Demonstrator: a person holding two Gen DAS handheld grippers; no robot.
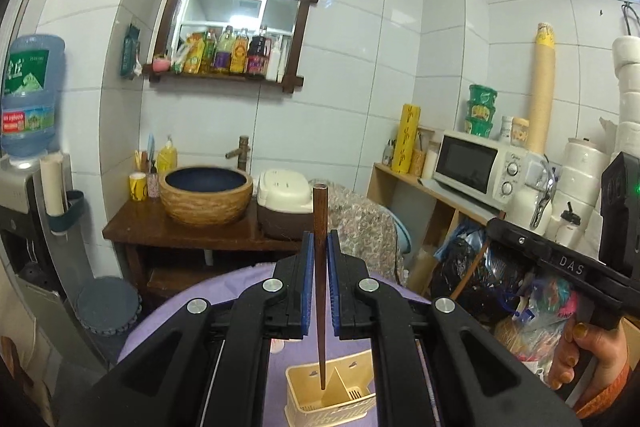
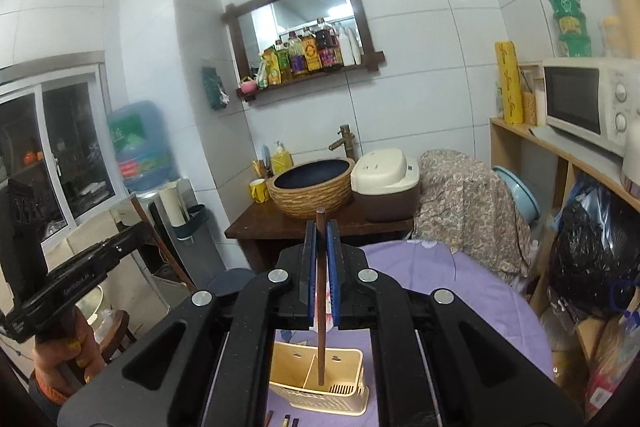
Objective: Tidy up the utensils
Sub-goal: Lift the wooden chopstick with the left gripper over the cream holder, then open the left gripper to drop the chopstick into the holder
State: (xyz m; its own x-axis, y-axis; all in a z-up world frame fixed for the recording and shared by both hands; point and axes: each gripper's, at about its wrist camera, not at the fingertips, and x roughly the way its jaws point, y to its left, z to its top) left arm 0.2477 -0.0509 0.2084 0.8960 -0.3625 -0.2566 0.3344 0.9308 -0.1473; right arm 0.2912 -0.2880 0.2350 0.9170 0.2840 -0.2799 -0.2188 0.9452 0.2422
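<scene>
Each gripper's jaws are clamped on a stiff, light, slippery wooden chopstick, thick end above the jaws, tip hanging below.

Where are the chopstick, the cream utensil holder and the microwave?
chopstick (image 1: pixel 320 279), left wrist view, mid shaft between the pads.
utensil holder (image 2: pixel 352 397), right wrist view, front right wall.
microwave (image 1: pixel 464 163), left wrist view, dark door window.

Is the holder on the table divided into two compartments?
Yes, the holder shows one divider wall that splits it into two compartments.
</scene>
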